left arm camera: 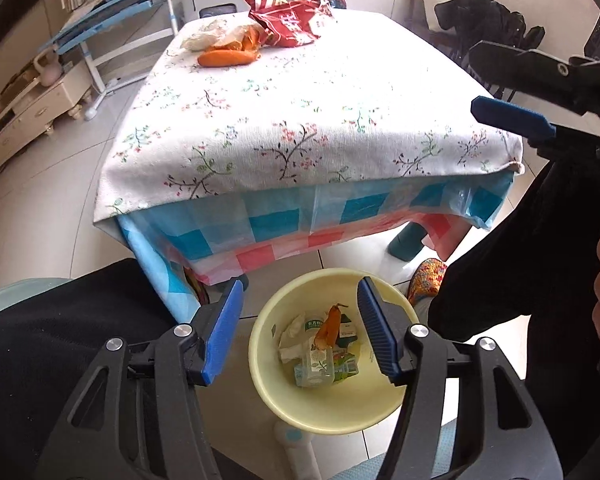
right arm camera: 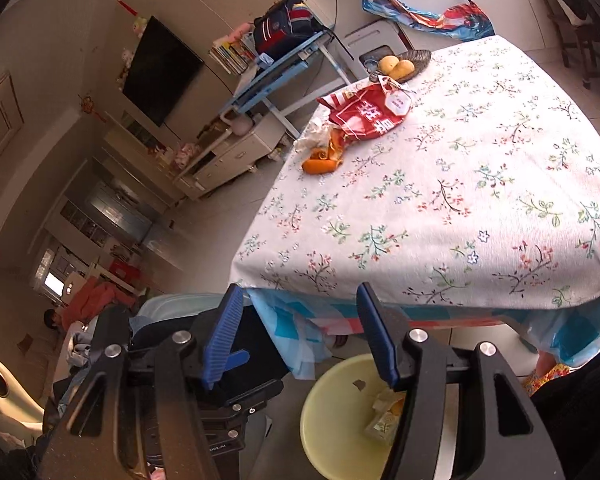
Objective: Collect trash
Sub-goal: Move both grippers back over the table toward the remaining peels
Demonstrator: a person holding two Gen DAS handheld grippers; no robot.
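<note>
Both the left gripper (left arm camera: 300, 332) and right gripper (right arm camera: 298, 334) hang part-open and empty over the yellow bin (left arm camera: 268, 392), so I'd reach across for the orange peel (left arm camera: 227, 58) and red wrapper (left arm camera: 296, 20) at the table's far end, 1 piece per gripper.

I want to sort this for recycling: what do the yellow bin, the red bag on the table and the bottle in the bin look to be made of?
Yellow bin: likely moulded plastic, smooth with a soft sheen, thin even rim.
Red bag: thin printed plastic or foil film, crumpled with shiny creases.
Bottle: clear plastic, it seems; see-through body with a printed label.
</note>
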